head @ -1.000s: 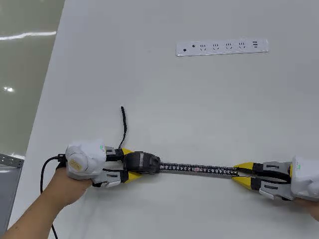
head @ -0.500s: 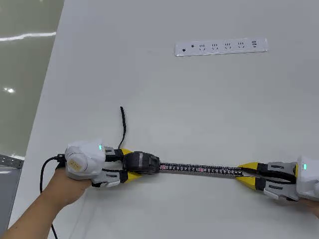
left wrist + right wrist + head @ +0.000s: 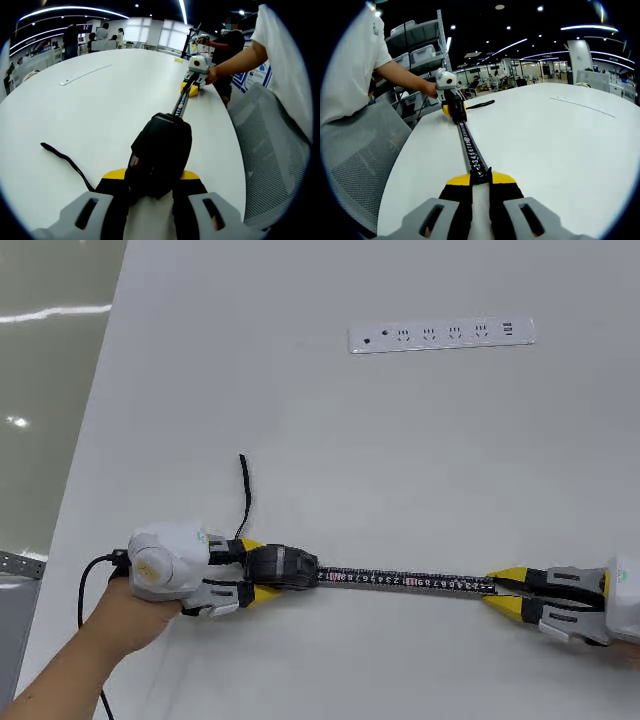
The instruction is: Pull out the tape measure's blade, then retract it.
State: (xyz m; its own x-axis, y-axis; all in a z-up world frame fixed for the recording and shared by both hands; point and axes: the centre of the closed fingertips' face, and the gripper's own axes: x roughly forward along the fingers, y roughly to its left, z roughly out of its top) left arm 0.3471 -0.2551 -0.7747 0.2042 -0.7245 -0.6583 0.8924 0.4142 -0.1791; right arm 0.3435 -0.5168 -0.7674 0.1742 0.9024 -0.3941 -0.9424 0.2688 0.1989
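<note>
The black tape measure case [image 3: 282, 566] lies near the table's front left, and my left gripper [image 3: 252, 569] is shut on it. In the left gripper view the case [image 3: 159, 152] sits between the yellow-tipped jaws, its wrist strap [image 3: 64, 160] trailing left. The black blade [image 3: 405, 581] with white numbers runs right from the case, low over the table. My right gripper [image 3: 500, 589] is shut on the blade's end. In the right gripper view the blade [image 3: 469, 147] stretches from my right gripper [image 3: 480, 178] to the far case [image 3: 454, 109].
A white power strip [image 3: 440, 335] lies at the back of the white table [image 3: 330, 440]. The strap [image 3: 245, 490] and a black cable [image 3: 88, 585] lie by the left hand. The table's left edge drops to the floor [image 3: 50, 340]. A mesh chair [image 3: 272, 150] stands beside the table.
My right gripper has moved further right with the blade's end, so more blade is out. The left gripper and the case have stayed put.
</note>
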